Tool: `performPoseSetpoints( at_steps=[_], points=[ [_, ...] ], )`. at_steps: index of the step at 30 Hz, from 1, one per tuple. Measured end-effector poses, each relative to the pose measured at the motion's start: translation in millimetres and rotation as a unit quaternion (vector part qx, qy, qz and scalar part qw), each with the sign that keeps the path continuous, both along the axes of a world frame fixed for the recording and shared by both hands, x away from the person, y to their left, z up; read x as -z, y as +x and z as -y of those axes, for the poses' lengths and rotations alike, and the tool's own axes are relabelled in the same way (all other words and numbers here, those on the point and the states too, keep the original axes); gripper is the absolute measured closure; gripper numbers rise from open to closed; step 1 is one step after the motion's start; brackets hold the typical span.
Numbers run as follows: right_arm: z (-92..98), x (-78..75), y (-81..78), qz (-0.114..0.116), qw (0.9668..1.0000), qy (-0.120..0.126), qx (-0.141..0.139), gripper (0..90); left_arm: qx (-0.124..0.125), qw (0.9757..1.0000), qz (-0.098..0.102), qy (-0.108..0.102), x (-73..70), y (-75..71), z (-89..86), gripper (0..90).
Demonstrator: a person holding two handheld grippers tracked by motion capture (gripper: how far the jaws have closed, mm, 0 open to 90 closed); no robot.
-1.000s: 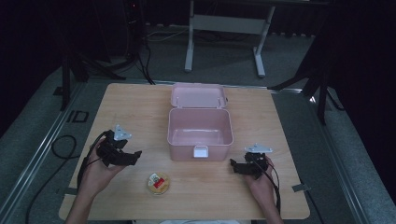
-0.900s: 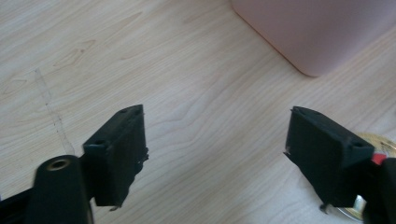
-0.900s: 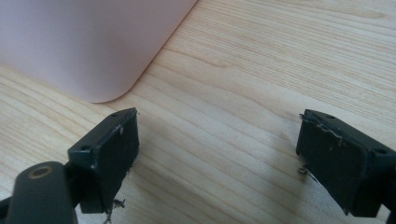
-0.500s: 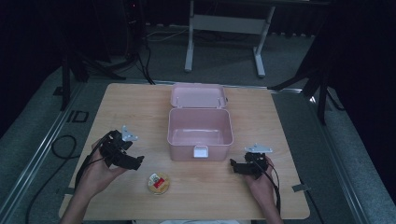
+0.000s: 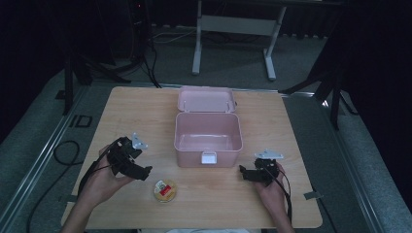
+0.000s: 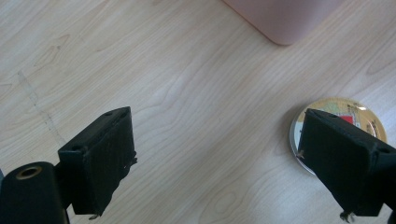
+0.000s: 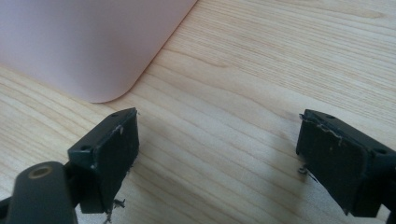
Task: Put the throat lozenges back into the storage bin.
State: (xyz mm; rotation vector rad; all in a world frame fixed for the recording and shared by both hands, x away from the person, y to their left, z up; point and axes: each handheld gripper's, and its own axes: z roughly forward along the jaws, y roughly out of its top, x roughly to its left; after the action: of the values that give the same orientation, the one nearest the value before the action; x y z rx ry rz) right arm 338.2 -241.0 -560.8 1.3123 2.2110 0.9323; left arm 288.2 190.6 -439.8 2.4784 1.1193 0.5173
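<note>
One open pink box point(image 5: 208, 133), inside bare; both grippers' fingers apart, small round tin point(image 5: 165, 190) nearby.

Lab/test setup: wood table point(image 5: 145, 111) on grey carpet, dark room, metal stand legs point(image 5: 233, 24), floor cables point(image 5: 63, 150).

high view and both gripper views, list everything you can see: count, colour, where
storage box: 1, pink, table centre, lid open and laid back, nothing visible inside
round tin: 1, gold with a red label, in front of the box, near left gripper
table: 1, light wood
desk frame: 1, grey, on the floor behind the table
left gripper: 1, black, open, just left of the tin
right gripper: 1, black, open, right of the box's front
hands: 2, holding the grippers
</note>
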Motion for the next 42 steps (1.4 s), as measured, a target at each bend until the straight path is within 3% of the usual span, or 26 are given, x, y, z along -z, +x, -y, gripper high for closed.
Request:
performPoseSetpoints(
  at_steps=[24, 33, 37, 42],
  points=[
    [-0.1, 0.0, 0.0, 0.0, 1.0, 0.0, 0.001, 12.8, 0.042, 0.9976, -0.047, 0.03, 3.4, -4.9, 22.3, 14.6],
    [-0.1, 0.0, 0.0, 0.0, 1.0, 0.0, 0.001, 12.9, 0.053, 0.9958, -0.063, 0.04, 6.7, -6.7, 28.5, 15.7],
    [-0.1, 0.0, 0.0, 0.0, 1.0, 0.0, 0.001, 12.8, 0.066, 0.994, -0.072, 0.05, 8.7, -7.1, 32.0, 17.0],
    [-0.3, 0.0, 0.0, 0.0, 1.0, 0.0, 0.002, 12.8, 0.075, 0.9928, -0.08, 0.048, 9.1, -7.5, 36.4, 19.5]
  ],
)
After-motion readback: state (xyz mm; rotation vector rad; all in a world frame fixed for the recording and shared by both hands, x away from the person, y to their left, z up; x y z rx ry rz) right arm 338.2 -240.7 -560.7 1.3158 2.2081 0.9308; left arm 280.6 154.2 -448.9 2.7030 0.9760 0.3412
